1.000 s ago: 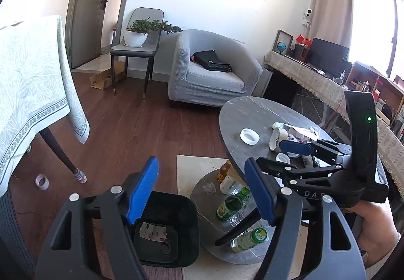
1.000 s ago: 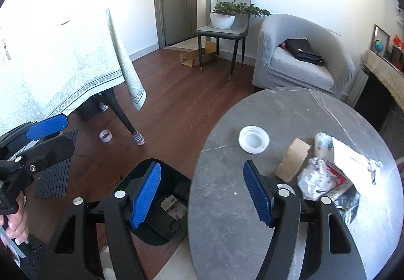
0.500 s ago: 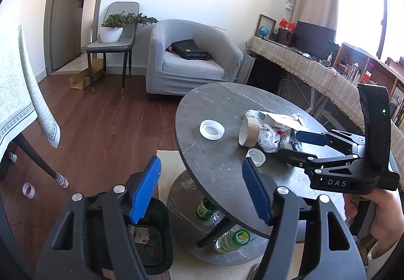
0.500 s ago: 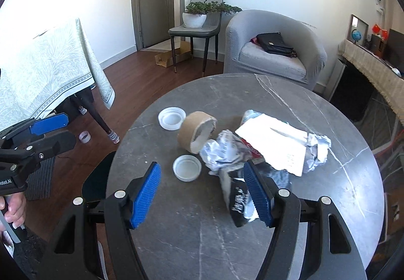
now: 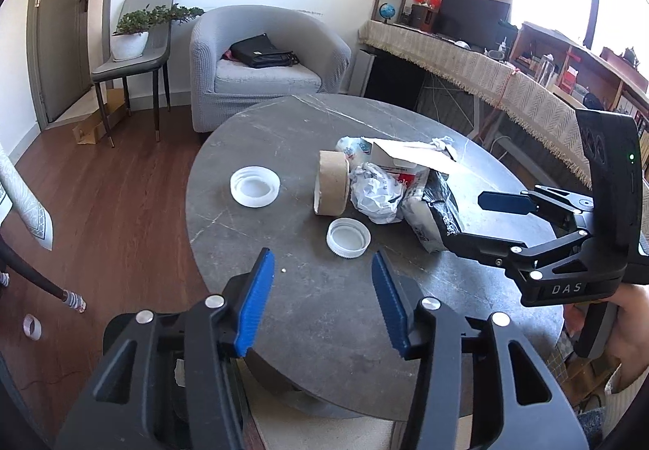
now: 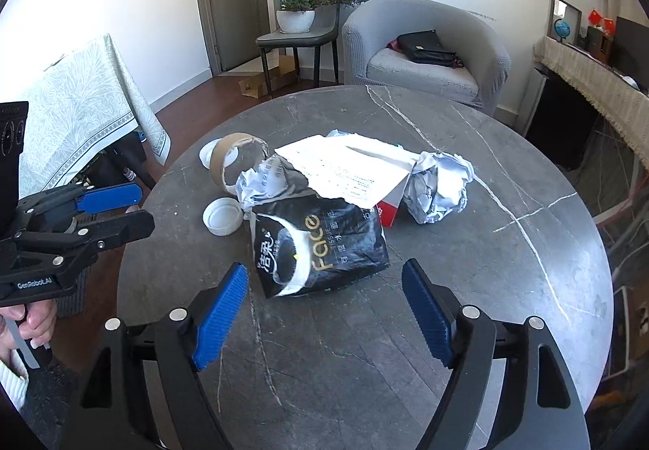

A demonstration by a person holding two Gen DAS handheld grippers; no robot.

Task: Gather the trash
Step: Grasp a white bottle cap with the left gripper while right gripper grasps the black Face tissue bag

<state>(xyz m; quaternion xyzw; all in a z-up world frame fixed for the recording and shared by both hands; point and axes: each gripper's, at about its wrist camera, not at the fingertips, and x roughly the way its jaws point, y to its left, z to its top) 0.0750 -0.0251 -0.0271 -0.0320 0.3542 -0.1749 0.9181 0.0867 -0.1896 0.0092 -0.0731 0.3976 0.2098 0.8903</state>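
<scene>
The right gripper (image 6: 324,304) hung wide open and empty just short of the black tissue pack (image 6: 316,247), which lay straight ahead between its spread jaws, probably because that was the nearest piece to take. Beyond the pack sat the box (image 6: 349,170), a paper ball (image 6: 438,186), the tape core (image 6: 231,158) and two lids. The left gripper (image 5: 320,296) was likewise open and empty over the table (image 5: 324,328), the near lid (image 5: 349,237) just ahead of it.
</scene>
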